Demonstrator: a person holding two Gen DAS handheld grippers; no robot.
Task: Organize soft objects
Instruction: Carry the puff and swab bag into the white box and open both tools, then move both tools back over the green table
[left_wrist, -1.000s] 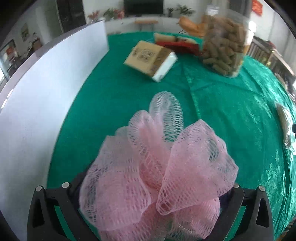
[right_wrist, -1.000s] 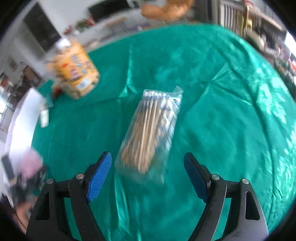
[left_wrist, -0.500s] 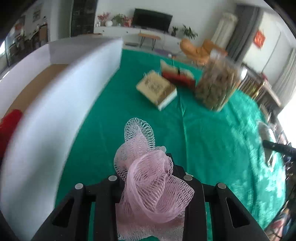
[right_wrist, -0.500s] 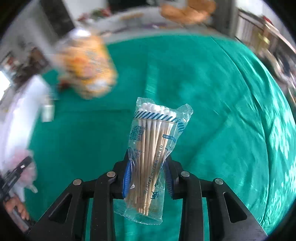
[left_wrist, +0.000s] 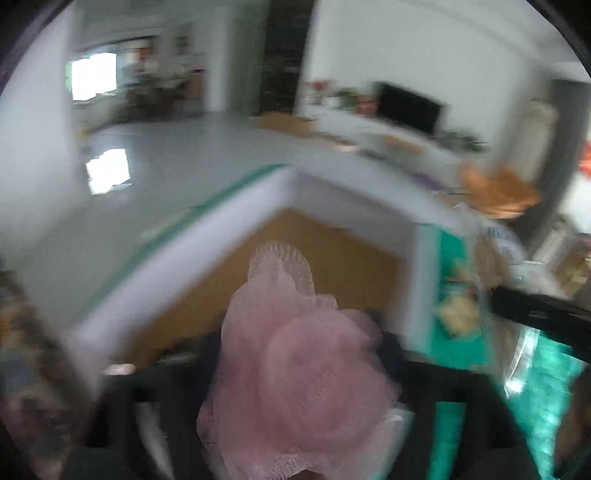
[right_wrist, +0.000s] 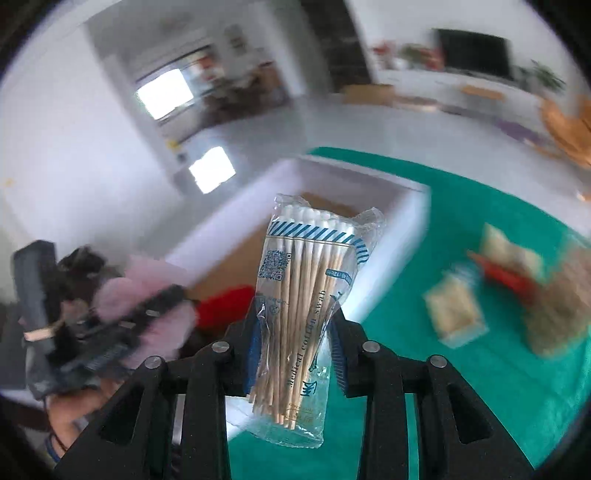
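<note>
Pink mesh puff (left_wrist: 295, 369) between opening left jaws; swab packet (right_wrist: 306, 306) between opening right jaws; carried over white box (right_wrist: 406, 221) for stowing.

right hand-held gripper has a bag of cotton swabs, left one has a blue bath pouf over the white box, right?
Not quite: the bath pouf is pink, not blue, as the left wrist view shows. The rest holds: the right hand-held gripper has the bag of cotton swabs, and the pouf hangs over the white box.

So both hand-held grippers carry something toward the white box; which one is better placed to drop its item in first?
Left, probably. Its pink mesh sponge already hangs over the white box's brown floor, with jaws opening. The right hand-held gripper, jaws opening around the cotton swab pack, seems further back, above the green cloth.
</note>
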